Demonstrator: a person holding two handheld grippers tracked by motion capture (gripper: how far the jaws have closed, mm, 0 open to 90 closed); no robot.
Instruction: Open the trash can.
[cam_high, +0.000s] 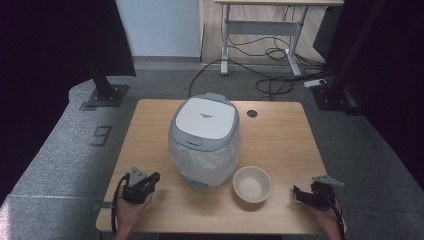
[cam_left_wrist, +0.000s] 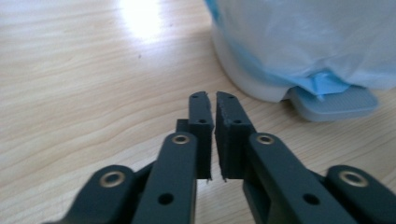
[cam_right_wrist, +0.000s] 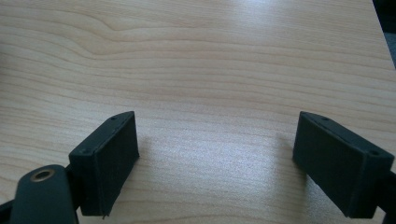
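Lined pedal bin (cam_high: 205, 137) at bench (cam_high: 280, 130) centre, bowl (cam_high: 252, 184) at its 4 o'clock.
Left gripper (cam_left_wrist: 210, 100) pinched empty, right gripper (cam_right_wrist: 215, 154) wide. Probably light, rigid, liner slippery; best pressed at foot pedal (cam_left_wrist: 338, 103), 6 o'clock.

the left gripper (cam_high: 151, 178) is a black, blocky tool with a grey three-cornered plate on top and a thin black cable looping from its rear past the hand (cam_high: 131, 209). seen along its own length, its two matte black arms carry brass-ringed rivets and small round screw holes, and end in flat rectangular pads (cam_left_wrist: 201, 122) with rough, slightly frayed edges. the right gripper (cam_high: 297, 193) is of the same black build, with a grey plate and a black cable running along the forearm. its pads (cam_right_wrist: 109, 161) are thick dark blocks with small holes in their upper faces. both forearms are bare, with no sleeves.
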